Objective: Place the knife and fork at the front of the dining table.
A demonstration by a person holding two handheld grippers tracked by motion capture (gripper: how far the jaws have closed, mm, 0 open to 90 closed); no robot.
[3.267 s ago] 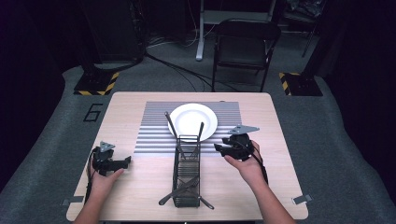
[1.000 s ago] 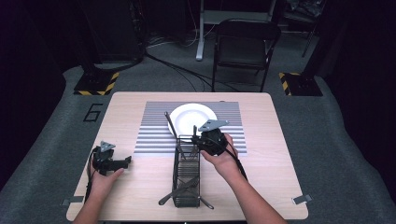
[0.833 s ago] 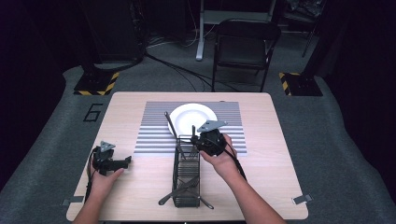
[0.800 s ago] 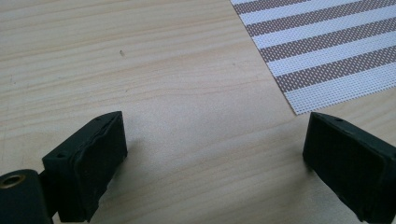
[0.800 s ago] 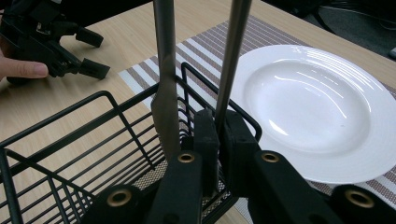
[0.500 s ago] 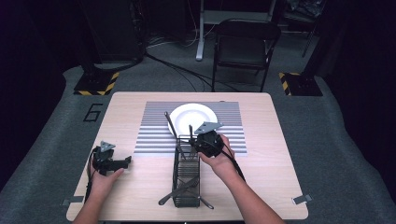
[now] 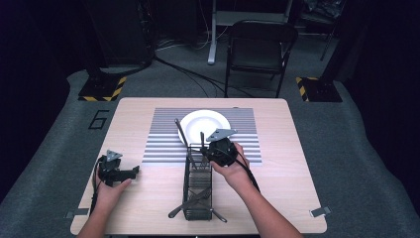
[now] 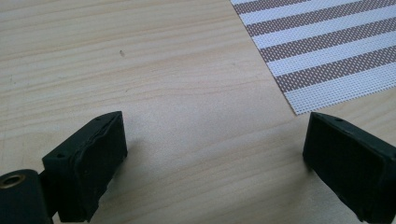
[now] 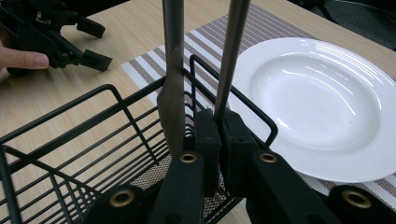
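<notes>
Two metal utensil handles are standing up out of the black wire caddy [image 7: 198, 183], and you are closing your right hand-held gripper [image 9: 218, 122] on the thinner one, the round steel handle [image 9: 229, 56], its pads pinching the rod low down near the caddy's far rim. The flat-bladed utensil [image 9: 173, 70] is rising just beside it, untouched. Your left hand-held gripper [image 7: 130, 172] is resting on the bare tabletop [image 8: 154, 70] well apart from the caddy, its jaws standing wide open with nothing between them.

Polished steel of this kind is likely handling stiff, fairly light and slippery, so a narrow round shaft may be prone to pivoting or sliding in the pads; a hold nearer the middle of its length would probably be giving you better control while lifting it clear of the wires. The white plate [image 7: 204, 126] is sitting on the striped placemat [image 7: 163, 144] just beyond the caddy.

Both handles are running out of the top of the right gripper view, and the working ends are lying hidden down among the wires, so fork, spoon or knife is hard to call.
</notes>
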